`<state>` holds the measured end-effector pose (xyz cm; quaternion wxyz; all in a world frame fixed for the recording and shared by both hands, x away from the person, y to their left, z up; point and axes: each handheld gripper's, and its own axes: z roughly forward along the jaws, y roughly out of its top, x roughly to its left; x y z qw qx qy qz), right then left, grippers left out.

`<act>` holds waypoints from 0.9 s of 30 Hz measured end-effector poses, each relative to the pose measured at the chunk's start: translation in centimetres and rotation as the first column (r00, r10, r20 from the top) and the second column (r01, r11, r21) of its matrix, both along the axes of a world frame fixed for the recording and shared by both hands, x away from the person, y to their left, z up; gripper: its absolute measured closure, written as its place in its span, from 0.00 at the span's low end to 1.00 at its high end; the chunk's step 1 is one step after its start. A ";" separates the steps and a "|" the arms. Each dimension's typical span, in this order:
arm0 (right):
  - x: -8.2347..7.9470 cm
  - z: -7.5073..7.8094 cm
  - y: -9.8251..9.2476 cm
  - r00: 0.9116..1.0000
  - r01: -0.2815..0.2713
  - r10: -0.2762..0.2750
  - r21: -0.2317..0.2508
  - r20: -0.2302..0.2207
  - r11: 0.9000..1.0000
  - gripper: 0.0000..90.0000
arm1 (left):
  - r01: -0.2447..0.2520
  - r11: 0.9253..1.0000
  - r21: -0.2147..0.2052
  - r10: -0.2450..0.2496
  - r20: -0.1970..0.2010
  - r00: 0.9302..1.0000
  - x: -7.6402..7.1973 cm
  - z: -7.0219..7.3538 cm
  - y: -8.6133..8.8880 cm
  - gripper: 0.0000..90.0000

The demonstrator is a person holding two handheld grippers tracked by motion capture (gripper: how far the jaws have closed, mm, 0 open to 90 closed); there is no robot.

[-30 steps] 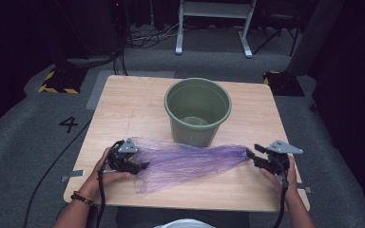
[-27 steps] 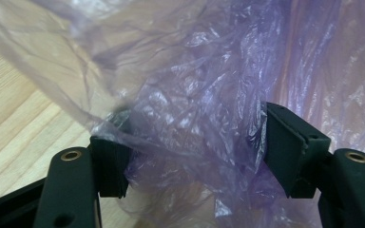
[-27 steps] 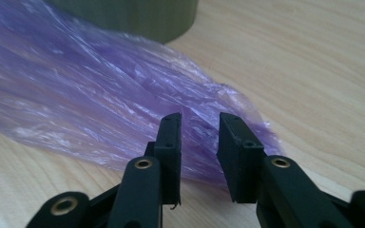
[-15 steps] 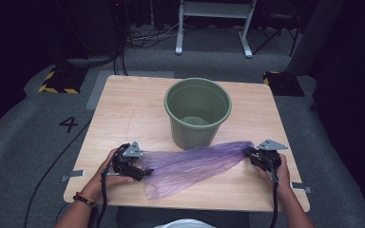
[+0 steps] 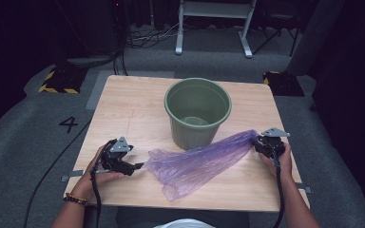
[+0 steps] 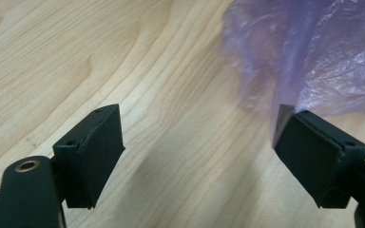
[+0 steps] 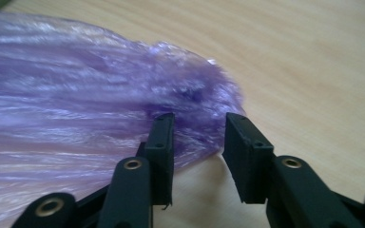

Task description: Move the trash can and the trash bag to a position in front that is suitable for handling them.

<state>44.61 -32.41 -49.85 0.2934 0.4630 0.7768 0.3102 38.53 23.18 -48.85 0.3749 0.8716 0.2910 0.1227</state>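
The high view looks forward and down from six o'clock over the pale wooden table (image 5: 123,109). Both gripper views skim close above it, sharing the crumpled translucent purple plastic bag (image 6: 323,52) (image 7: 76,95) (image 5: 195,164).

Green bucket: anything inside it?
The green bucket looks empty: bare inner wall and part of the bottom show in the high view. Its near rim hides the front of the bottom. The purple bag lies outside, on the table.
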 end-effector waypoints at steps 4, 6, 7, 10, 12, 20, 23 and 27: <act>0.7 0.0 -0.3 1.000 0.008 -0.009 0.063 0.026 0.998 0.54 | -0.023 1.000 -0.013 0.023 -0.007 1.000 0.4 -0.4 -0.1 0.19; 0.4 0.8 -0.4 0.998 0.014 -0.021 0.139 0.054 0.990 0.44 | -0.027 1.000 -0.017 0.027 -0.008 1.000 0.6 -0.6 -0.6 0.20; 0.1 1.1 -0.3 0.998 0.024 -0.033 0.151 0.060 0.988 0.44 | -0.011 1.000 -0.022 0.011 -0.013 1.000 0.7 -0.6 -1.1 0.20; -0.7 1.7 -0.2 0.998 0.031 -0.042 0.200 0.052 0.979 0.39 | 0.016 1.000 -0.026 -0.016 -0.010 1.000 0.6 -0.6 -1.7 0.22; -1.8 2.3 0.0 0.999 0.030 -0.037 0.284 0.019 0.958 0.37 | 0.042 0.999 -0.020 -0.042 -0.011 0.999 0.4 -0.6 -2.4 0.23; -3.0 2.2 2.2 0.999 -0.021 0.031 0.330 -0.023 0.944 0.29 | 0.150 0.989 0.009 -0.150 -0.026 0.988 -0.3 -1.2 -5.1 0.26; -2.8 2.0 3.1 0.999 -0.038 0.046 0.329 -0.016 0.943 0.27 | 0.168 0.986 -0.004 -0.169 -0.035 0.985 -0.7 -1.2 -5.9 0.26; -2.3 1.4 4.7 0.997 -0.042 0.056 0.263 -0.048 0.964 0.25 | 0.194 0.981 0.013 -0.194 -0.016 0.981 -1.3 -1.3 -7.2 0.26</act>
